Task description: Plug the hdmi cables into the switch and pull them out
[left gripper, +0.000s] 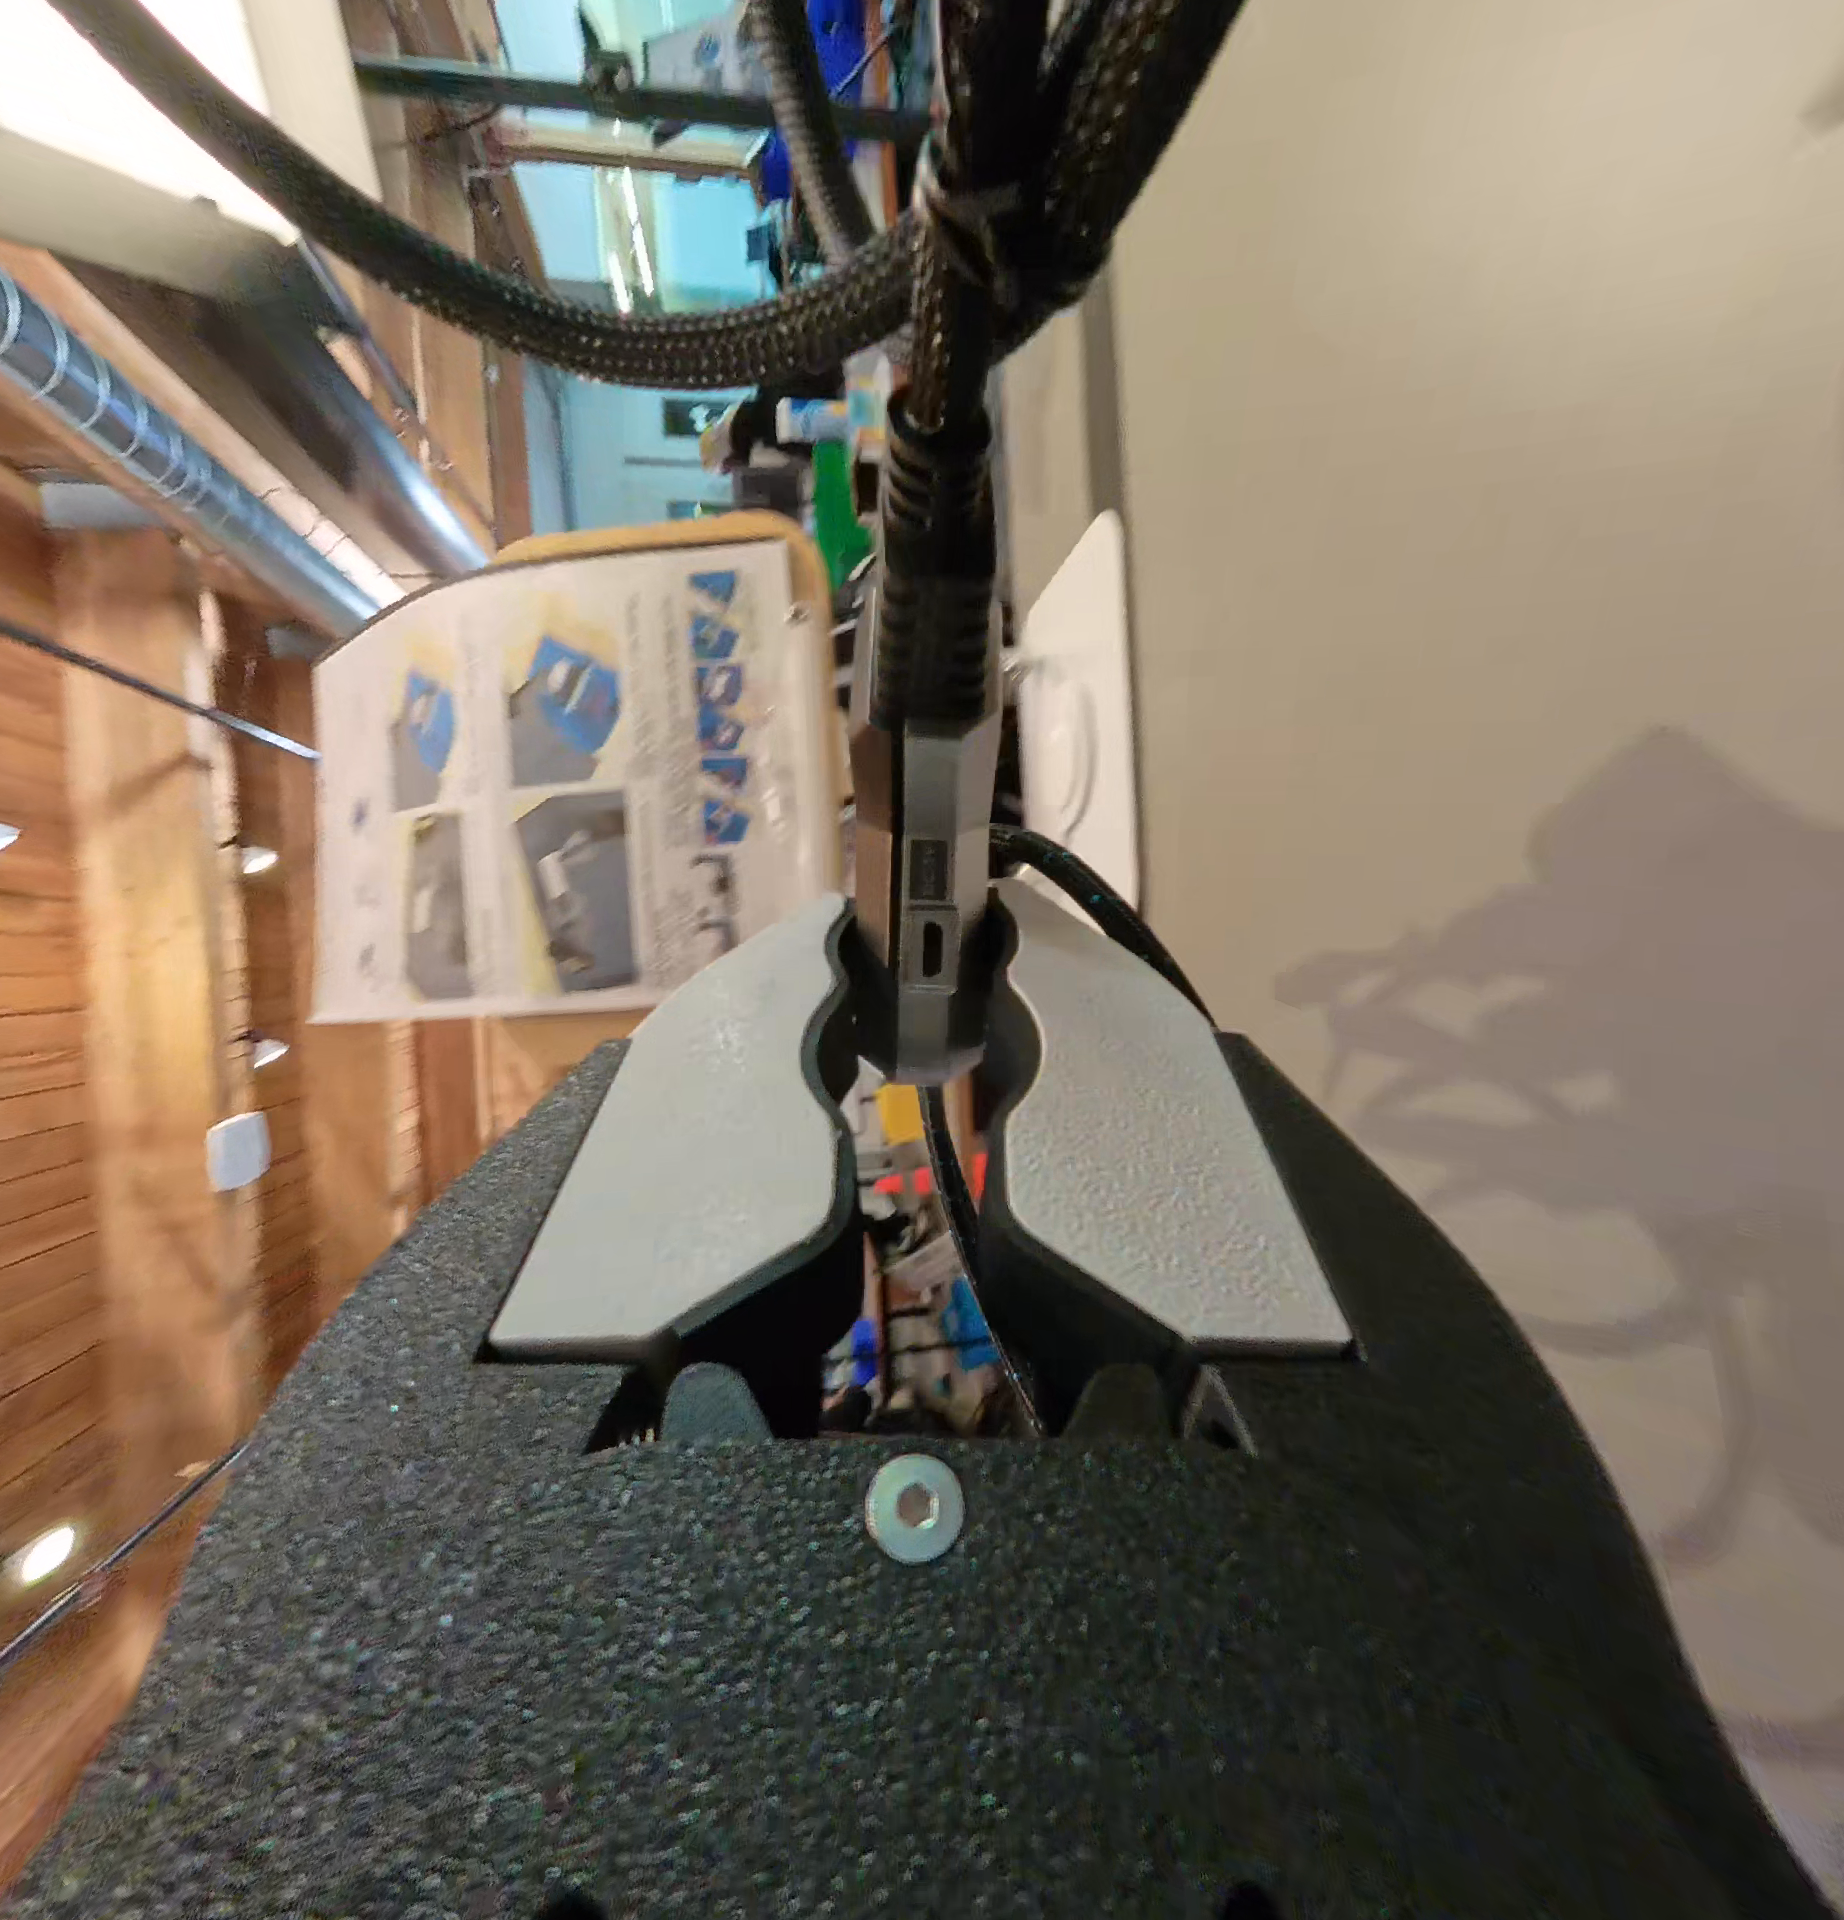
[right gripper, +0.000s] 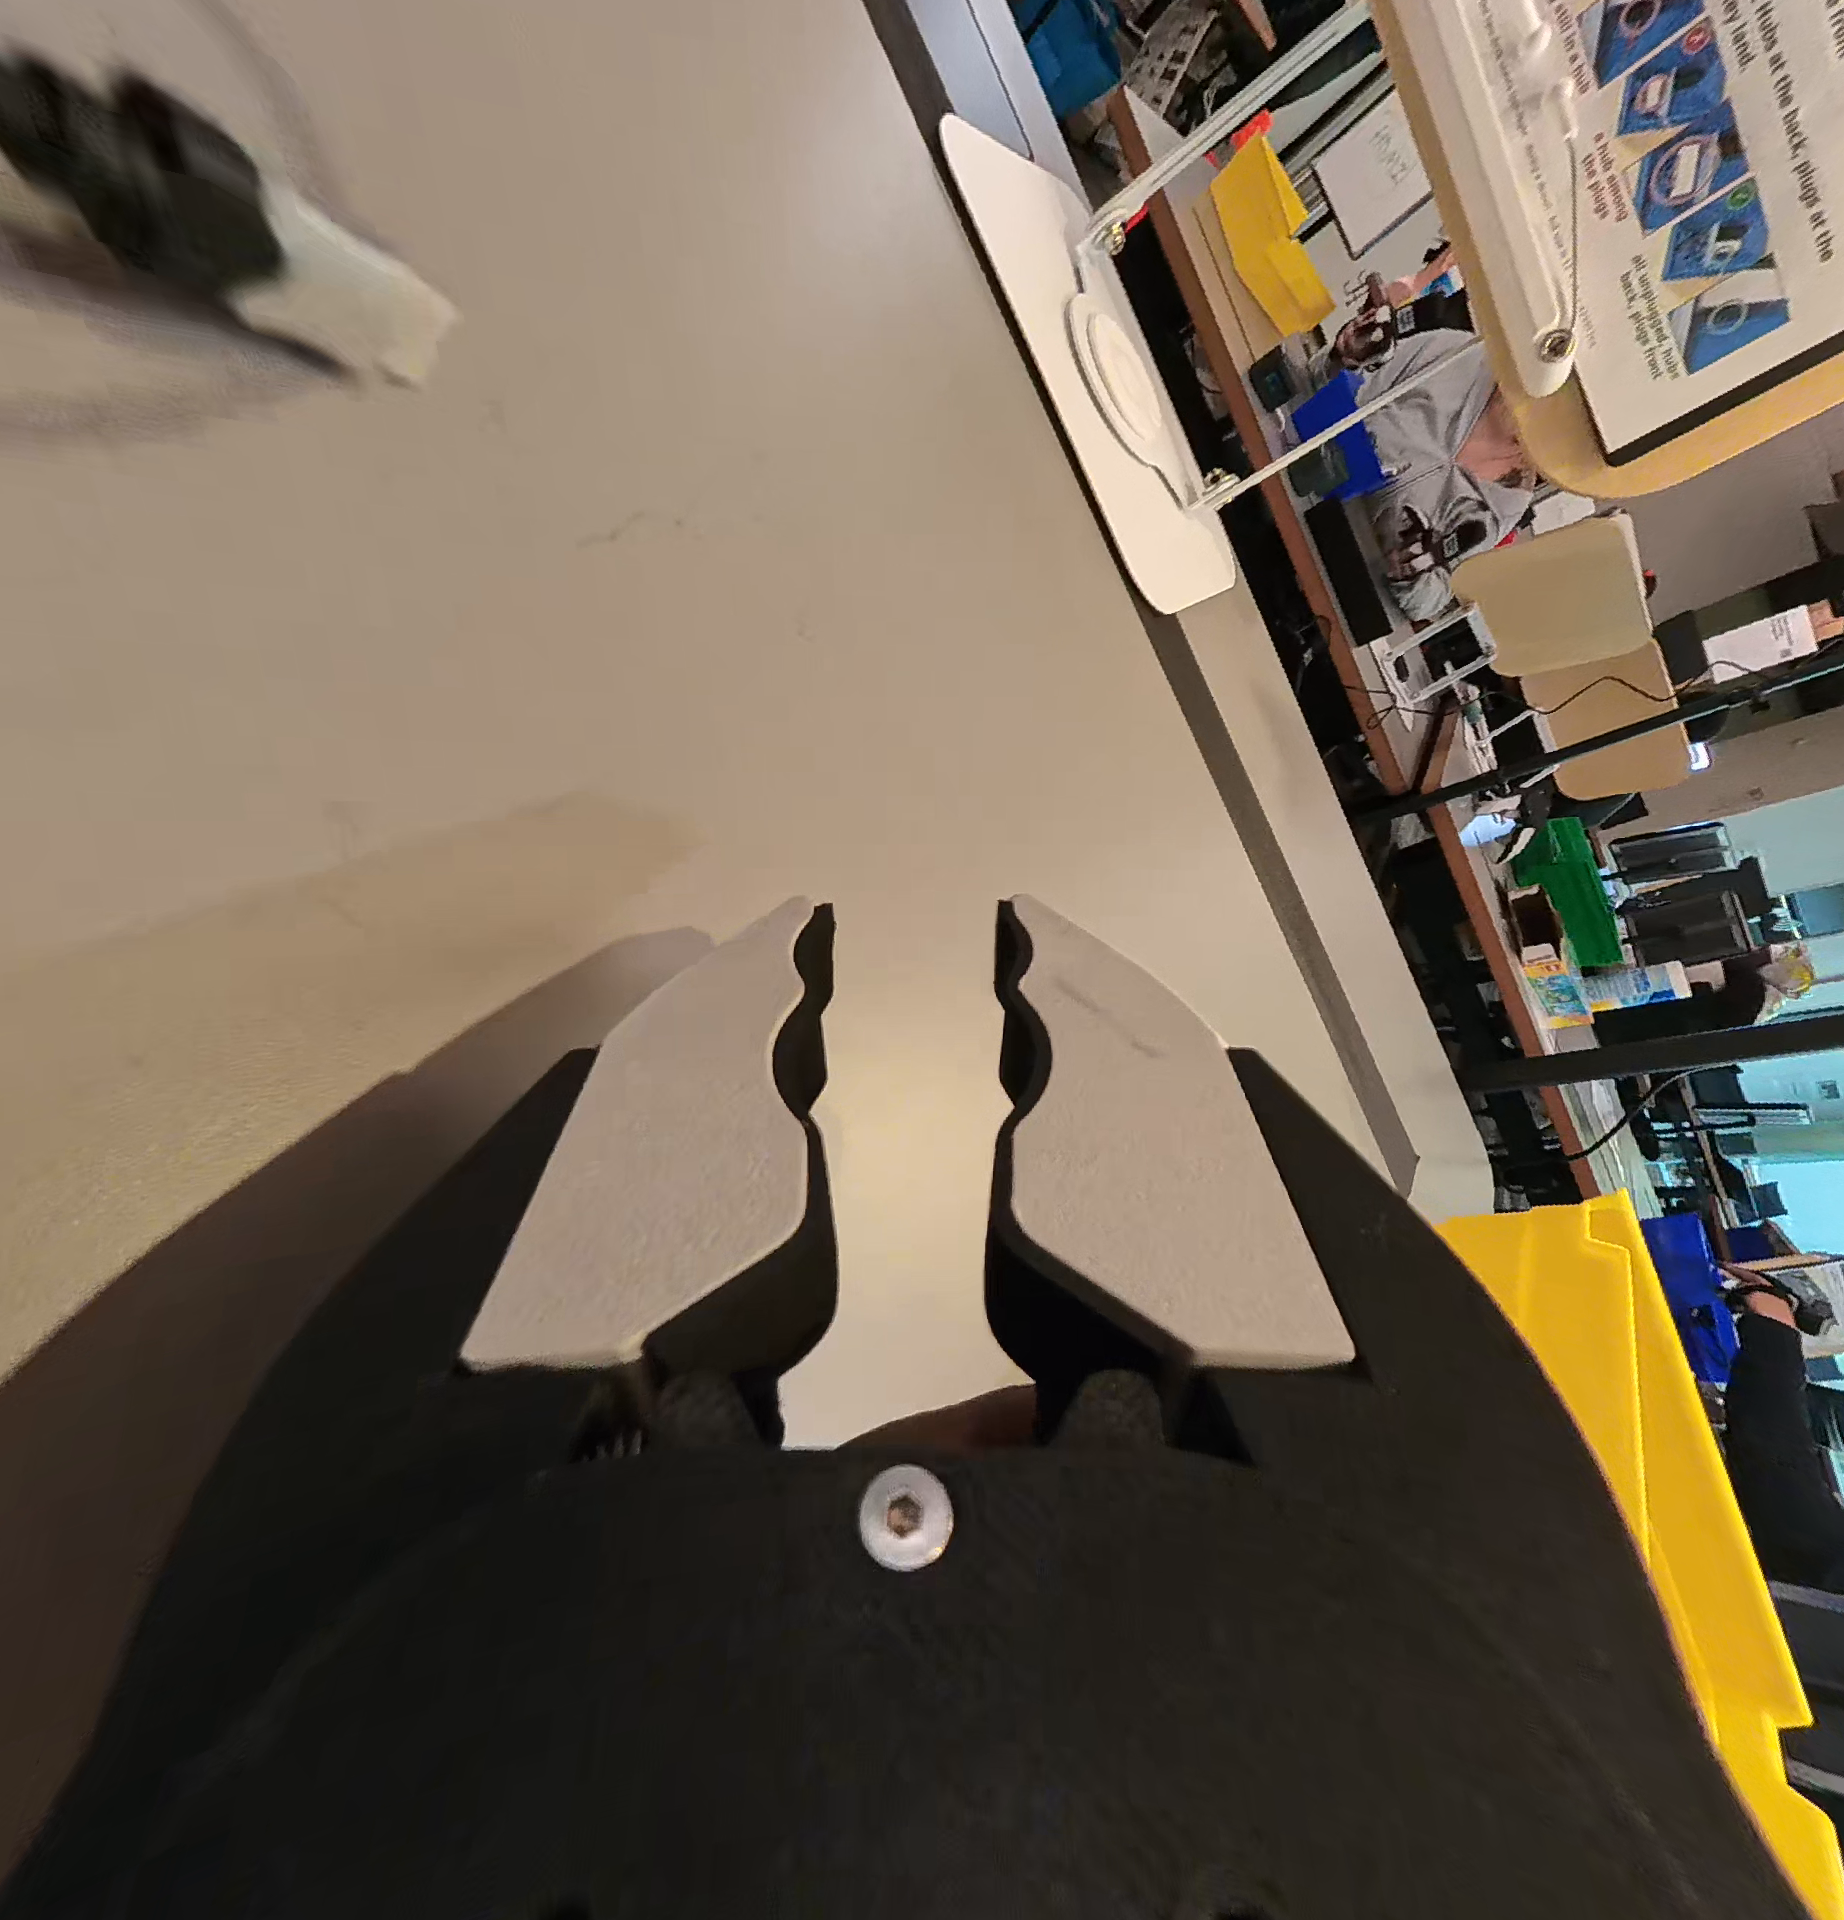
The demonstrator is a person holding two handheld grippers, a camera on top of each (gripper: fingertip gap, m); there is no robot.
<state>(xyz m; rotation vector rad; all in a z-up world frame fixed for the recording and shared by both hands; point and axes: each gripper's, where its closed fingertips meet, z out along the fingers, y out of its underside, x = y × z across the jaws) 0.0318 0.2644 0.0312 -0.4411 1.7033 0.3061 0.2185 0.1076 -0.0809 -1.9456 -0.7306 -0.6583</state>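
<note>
In the left wrist view my left gripper (left gripper: 923, 940) is shut on a slim grey metal hub (left gripper: 933, 883) with small ports on its narrow edge. Both pads press on its flat sides. Black braided cables (left gripper: 939, 540) run from the hub's far end up to a knotted bundle (left gripper: 959, 229), and a thin black cable (left gripper: 1094, 894) curves off to the right. In the right wrist view my right gripper (right gripper: 913, 925) is open and empty above the beige table (right gripper: 689, 520). A blurred black and white object (right gripper: 201, 239) shows at the upper left, above the table.
A white stand base (right gripper: 1094, 353) with a round disc sits at the table's edge. It carries a clipboard with an illustrated sheet (left gripper: 575, 790). A yellow bin (right gripper: 1614, 1455) lies at the right. Beyond the table edge (right gripper: 1292, 831) are cluttered work benches and a person in grey. My hands' fingertips stand some 25 centimeters from each other.
</note>
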